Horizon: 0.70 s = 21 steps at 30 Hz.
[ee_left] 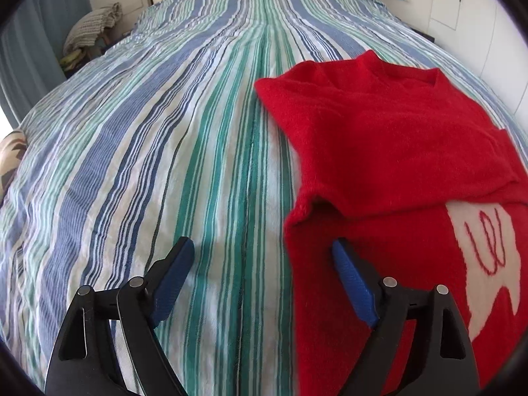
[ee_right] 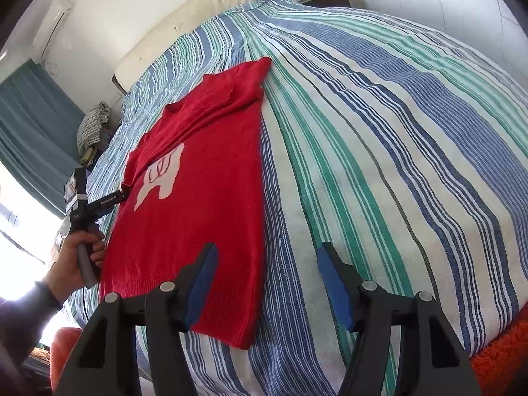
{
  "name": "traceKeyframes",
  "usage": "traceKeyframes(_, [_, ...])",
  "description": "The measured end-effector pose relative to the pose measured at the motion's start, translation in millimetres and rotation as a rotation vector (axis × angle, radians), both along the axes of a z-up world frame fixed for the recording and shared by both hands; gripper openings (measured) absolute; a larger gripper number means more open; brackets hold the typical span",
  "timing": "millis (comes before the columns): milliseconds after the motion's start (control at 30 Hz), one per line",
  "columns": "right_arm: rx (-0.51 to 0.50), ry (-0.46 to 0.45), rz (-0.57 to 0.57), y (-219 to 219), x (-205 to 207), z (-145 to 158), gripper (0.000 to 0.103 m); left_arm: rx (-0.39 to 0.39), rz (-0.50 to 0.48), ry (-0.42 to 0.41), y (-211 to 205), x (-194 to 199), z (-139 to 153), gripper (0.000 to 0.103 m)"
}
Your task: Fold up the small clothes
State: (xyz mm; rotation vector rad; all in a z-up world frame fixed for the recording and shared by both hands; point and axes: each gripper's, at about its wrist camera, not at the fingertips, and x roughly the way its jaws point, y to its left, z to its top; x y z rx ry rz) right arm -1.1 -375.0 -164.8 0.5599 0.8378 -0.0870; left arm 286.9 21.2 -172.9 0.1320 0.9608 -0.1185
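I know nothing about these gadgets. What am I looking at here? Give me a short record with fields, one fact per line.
Setting: bed with striped cover
Garment: red sweater, lying flat, a sleeve folded across it
Design: white patch on its front
Left gripper: open, one finger over the sweater's edge, holding nothing
Right gripper: open, at the sweater's hem, holding nothing
Person: hand gripping the left tool's handle

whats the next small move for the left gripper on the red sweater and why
Probably lower the left gripper and shut it on the near side edge of the red knitted sweater. Its fingers stand open astride that edge, holding nothing. One sleeve already lies folded across the chest, so the body fold seems next. The right gripper is open too.
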Motion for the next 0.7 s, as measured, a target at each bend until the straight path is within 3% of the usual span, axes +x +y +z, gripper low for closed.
traceKeyframes(133, [-0.015, -0.023, -0.009, -1, -5, 7, 0.063, 0.032, -0.003, 0.016, 10, -42, 14, 0.087])
traceKeyframes(367, [-0.049, -0.035, -0.015, 5, -9, 14, 0.063, 0.163, -0.023, -0.080, 4, -131, 52, 0.095])
traceKeyframes(700, [-0.144, -0.020, 0.011, 16, -11, 17, 0.067, 0.156, -0.016, -0.098, -4, -157, 63, 0.096])
